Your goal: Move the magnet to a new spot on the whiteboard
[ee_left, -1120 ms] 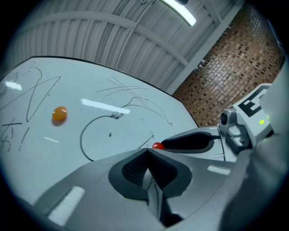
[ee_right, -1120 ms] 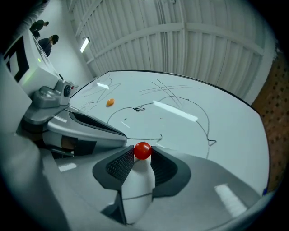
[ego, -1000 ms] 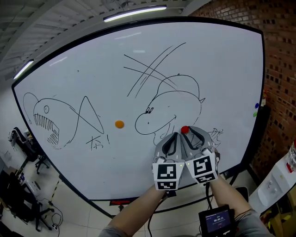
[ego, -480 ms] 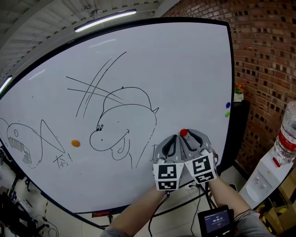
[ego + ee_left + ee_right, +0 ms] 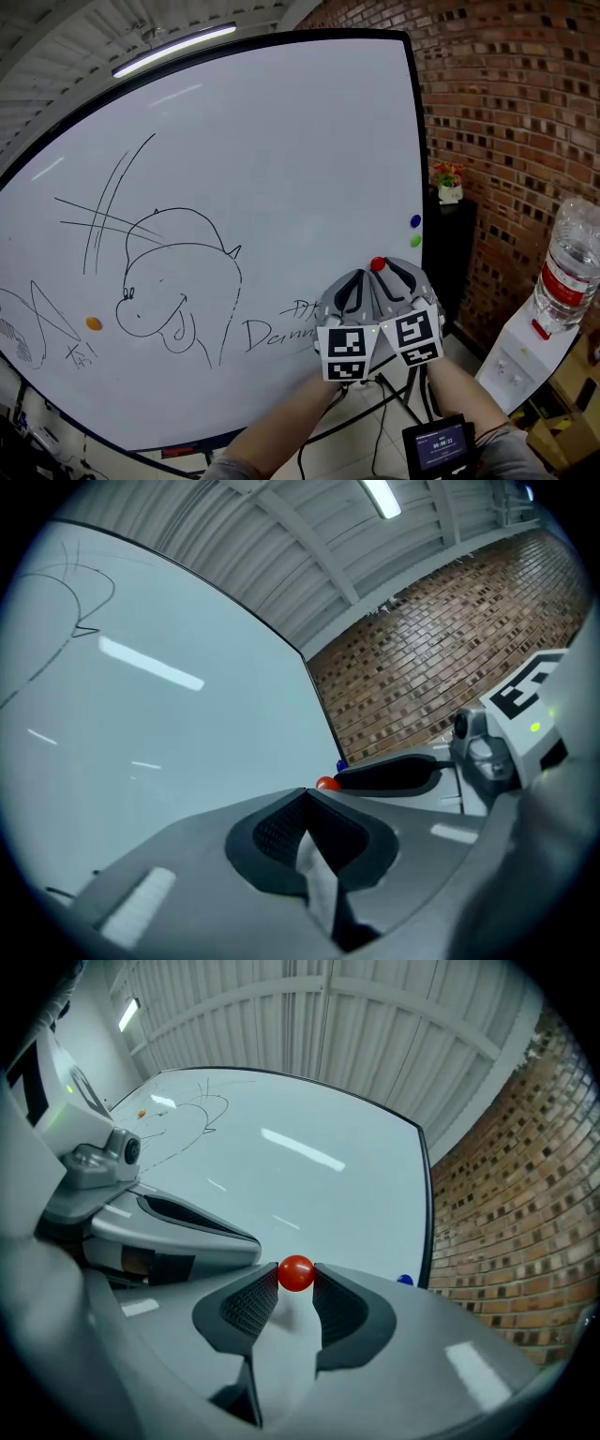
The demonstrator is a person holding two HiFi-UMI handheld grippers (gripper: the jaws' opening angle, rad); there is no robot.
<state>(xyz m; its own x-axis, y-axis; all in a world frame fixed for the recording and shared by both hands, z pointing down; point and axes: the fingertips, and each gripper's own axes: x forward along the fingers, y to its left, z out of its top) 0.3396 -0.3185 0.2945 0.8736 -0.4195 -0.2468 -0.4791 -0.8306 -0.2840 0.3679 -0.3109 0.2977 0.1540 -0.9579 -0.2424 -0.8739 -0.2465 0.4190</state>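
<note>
One-handed, pinched the red magnet [image 5: 378, 264] in the right tool [image 5: 296, 1279], held the left tool [image 5: 306, 792] shut and empty; best pressed flat onto bare whiteboard [image 5: 281, 141] at frame centre.

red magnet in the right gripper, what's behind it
Bare whiteboard, with a blue magnet off to its right near the board's edge. The patch directly behind the red magnet is covered.

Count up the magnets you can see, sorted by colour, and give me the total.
red magnet: 1
orange magnet: 1
blue magnet: 1
green magnet: 1
total: 4
</note>
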